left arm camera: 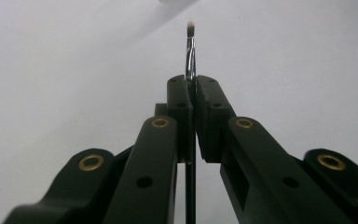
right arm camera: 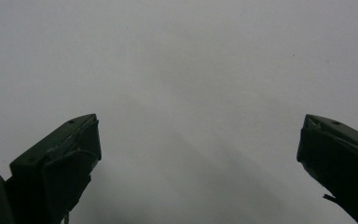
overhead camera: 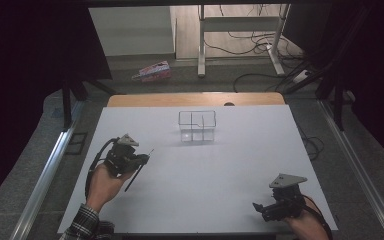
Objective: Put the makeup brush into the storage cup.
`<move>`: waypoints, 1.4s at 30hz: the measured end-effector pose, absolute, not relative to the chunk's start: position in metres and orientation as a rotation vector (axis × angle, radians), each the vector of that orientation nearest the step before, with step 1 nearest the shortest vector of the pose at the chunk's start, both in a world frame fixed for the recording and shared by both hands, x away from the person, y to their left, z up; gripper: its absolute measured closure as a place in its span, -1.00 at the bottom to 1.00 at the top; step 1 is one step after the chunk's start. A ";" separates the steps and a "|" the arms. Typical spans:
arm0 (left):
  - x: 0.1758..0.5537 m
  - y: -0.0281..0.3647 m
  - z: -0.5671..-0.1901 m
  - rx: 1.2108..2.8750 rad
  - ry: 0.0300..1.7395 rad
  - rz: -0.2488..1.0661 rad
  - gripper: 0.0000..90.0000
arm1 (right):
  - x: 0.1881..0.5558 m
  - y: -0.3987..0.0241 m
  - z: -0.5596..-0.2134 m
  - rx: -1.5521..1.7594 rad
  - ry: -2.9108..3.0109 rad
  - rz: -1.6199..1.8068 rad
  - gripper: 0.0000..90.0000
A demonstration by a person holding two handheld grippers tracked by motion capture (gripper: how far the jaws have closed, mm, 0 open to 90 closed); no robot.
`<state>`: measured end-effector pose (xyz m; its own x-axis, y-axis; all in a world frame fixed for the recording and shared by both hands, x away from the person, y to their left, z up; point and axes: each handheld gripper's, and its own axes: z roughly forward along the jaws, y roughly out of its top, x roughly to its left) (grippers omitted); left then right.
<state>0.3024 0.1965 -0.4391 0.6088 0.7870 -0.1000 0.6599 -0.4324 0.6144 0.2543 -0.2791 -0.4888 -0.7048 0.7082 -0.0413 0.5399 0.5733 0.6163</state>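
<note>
A thin brush with a black handle, a silver ferrule and a dark tip [left arm camera: 189, 46] is pinched between the jaws of my left gripper [left arm camera: 194, 86]. In the high view the left gripper [overhead camera: 141, 159] hovers over the left part of the white table, and the brush [overhead camera: 136, 173] slants through it, tip up toward the right. A clear organiser box with compartments [overhead camera: 197, 126] stands on the table's far middle, apart from both grippers. My right gripper [overhead camera: 258, 207] rests near the front right edge, and its jaws [right arm camera: 193, 154] stand wide with nothing between them.
The white tabletop [overhead camera: 220, 170] has a wooden strip [overhead camera: 195, 99] along its far edge. Beyond it are a pink packet [overhead camera: 153, 71] on the floor, a desk frame [overhead camera: 240, 30] and cables. Metal rails [overhead camera: 45, 175] run along both sides of the table.
</note>
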 end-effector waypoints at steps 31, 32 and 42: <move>0.322 0.193 -0.407 2.021 1.058 0.389 0.91 | 0.255 -0.280 -0.487 1.044 2.484 0.924 -1.00; 0.323 0.193 -0.406 2.011 1.058 0.392 0.91 | 0.255 -0.280 -0.487 1.042 2.485 0.920 -1.00; 0.333 0.192 -0.403 1.933 1.050 0.409 0.91 | 0.255 -0.280 -0.487 1.040 2.486 0.920 -1.00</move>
